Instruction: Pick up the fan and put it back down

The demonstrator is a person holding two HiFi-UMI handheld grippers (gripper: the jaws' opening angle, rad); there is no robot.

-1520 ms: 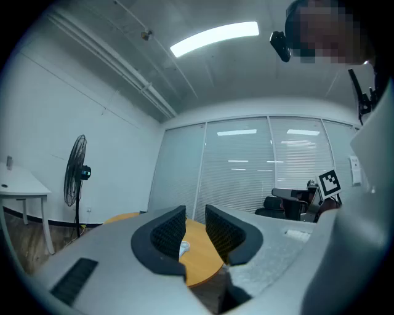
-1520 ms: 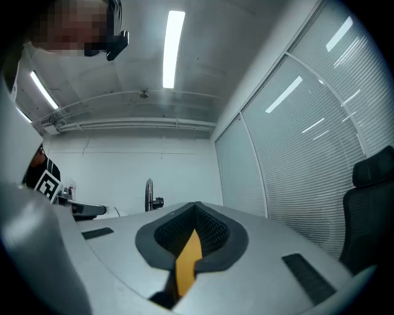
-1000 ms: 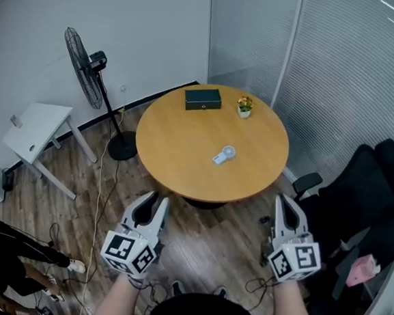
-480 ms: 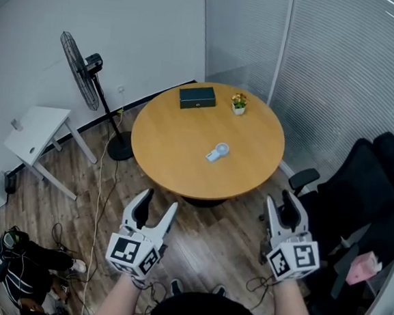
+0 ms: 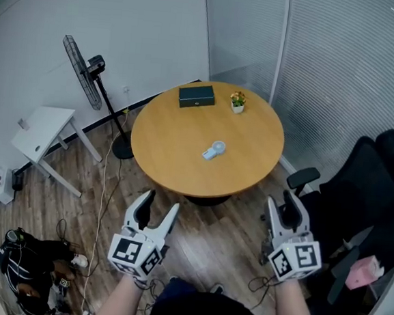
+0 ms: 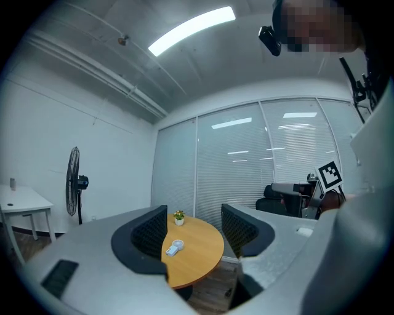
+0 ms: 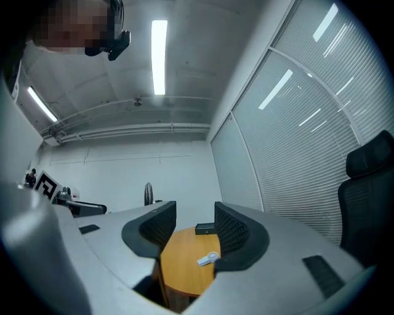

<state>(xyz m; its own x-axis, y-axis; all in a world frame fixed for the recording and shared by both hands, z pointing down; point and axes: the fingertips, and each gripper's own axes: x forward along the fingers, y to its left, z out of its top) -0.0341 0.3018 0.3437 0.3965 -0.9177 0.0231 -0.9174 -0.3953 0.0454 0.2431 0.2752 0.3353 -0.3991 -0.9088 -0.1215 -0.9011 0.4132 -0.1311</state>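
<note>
A small white hand fan (image 5: 213, 150) lies flat near the middle of the round wooden table (image 5: 250, 172). It also shows between the jaws in the left gripper view (image 6: 174, 247) and the right gripper view (image 7: 207, 258), far off. A tall black pedestal fan (image 5: 87, 75) stands on the floor left of the table. My left gripper (image 5: 158, 205) is open and empty, held level short of the table's near edge. My right gripper (image 5: 282, 205) hovers at the table's right front, its jaws opening with nothing between them.
A black box (image 5: 196, 96) and a small potted plant (image 5: 237, 102) sit at the table's far side. A black office chair (image 5: 358, 195) stands to the right, a white side table (image 5: 45, 130) to the left. A person (image 5: 29, 269) crouches on the floor at lower left among cables.
Both grippers' jaws have spread from nearly shut to wide apart. Both have edged toward the table. The person on the floor has shifted.
</note>
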